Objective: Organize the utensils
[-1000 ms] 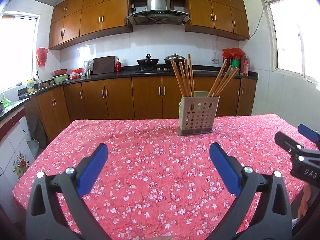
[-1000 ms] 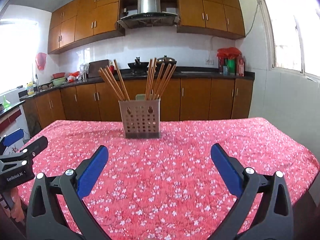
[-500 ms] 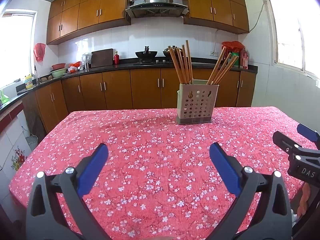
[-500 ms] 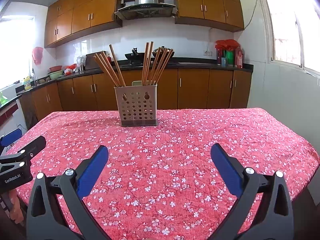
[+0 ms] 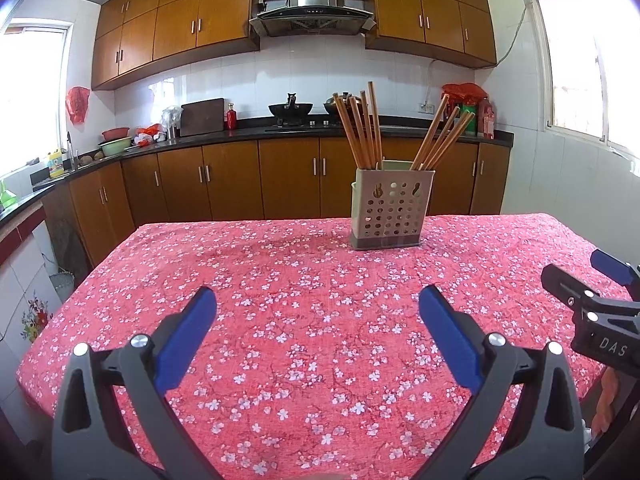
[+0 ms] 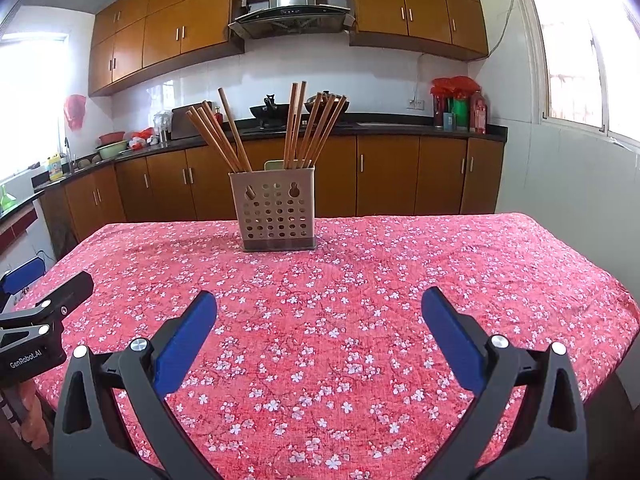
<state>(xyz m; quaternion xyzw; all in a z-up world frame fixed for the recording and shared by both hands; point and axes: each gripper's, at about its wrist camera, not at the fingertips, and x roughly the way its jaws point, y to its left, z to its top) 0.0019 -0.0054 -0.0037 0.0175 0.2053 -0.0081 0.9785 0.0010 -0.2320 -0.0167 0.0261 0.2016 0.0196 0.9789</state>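
A beige perforated utensil holder (image 5: 390, 208) stands upright at the far middle of the table, also in the right wrist view (image 6: 276, 208). Several wooden chopsticks (image 5: 360, 130) stand in it in two leaning bunches (image 6: 310, 130). My left gripper (image 5: 318, 322) is open and empty, held over the near part of the table, well short of the holder. My right gripper (image 6: 319, 324) is open and empty too, beside the left one. Each gripper shows at the edge of the other's view (image 5: 592, 300) (image 6: 44, 308).
The table carries a red cloth with white flowers (image 5: 304, 308) (image 6: 360, 300). Behind it run brown kitchen cabinets (image 5: 288, 178), a black counter with pots and bottles (image 5: 292, 110), and a range hood (image 5: 312, 4). Windows are at left and right.
Both grippers have tilted up and drawn back slightly, so the holder and table sit lower and farther in view. Both stay open and empty. Nothing on the table has moved.
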